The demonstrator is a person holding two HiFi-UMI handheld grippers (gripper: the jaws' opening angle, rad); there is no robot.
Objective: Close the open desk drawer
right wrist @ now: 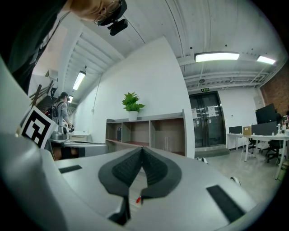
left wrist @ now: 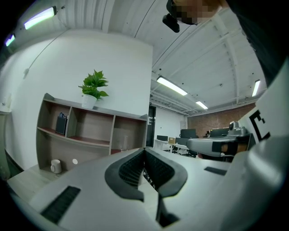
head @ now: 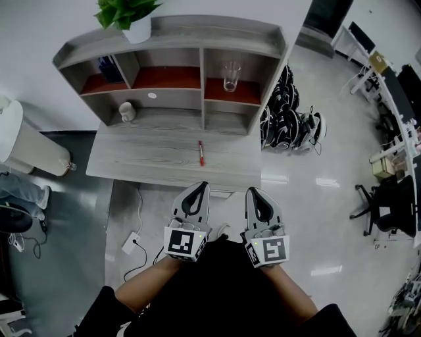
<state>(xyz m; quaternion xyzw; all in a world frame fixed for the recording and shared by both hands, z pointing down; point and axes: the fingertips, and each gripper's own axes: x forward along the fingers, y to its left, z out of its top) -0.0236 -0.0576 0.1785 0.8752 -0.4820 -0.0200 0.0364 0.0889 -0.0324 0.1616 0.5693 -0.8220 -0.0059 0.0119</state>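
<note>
Fingers stood shut tip to tip on both the left gripper (head: 199,187) and the right gripper (head: 253,191), with nothing caught between them in either gripper view. Both were held level side by side, just off the near edge of the table (head: 151,161), pointing toward it.

No drawer showed standing out from that near edge. Any drawer front would sit beneath the table's top, where the head view could not reach, and neither gripper view looked below the top. The scene fitted a drawer already pushed home. It fitted equally one still out, low and hidden under the table's edge behind the two grippers. The pictures did not settle which, so the step in hand could not be named with confidence. Empty, closed fingers held level suited pushing rather than gripping, as far as could be judged.

Counted: two grippers and one table. One shelf unit (head: 197,33) stood along the table's far side with one potted plant (head: 125,13) on top, one mug (head: 127,112) and one glass (head: 231,76) in its bays. One red pen (head: 201,153) lay near the table's middle.
</note>
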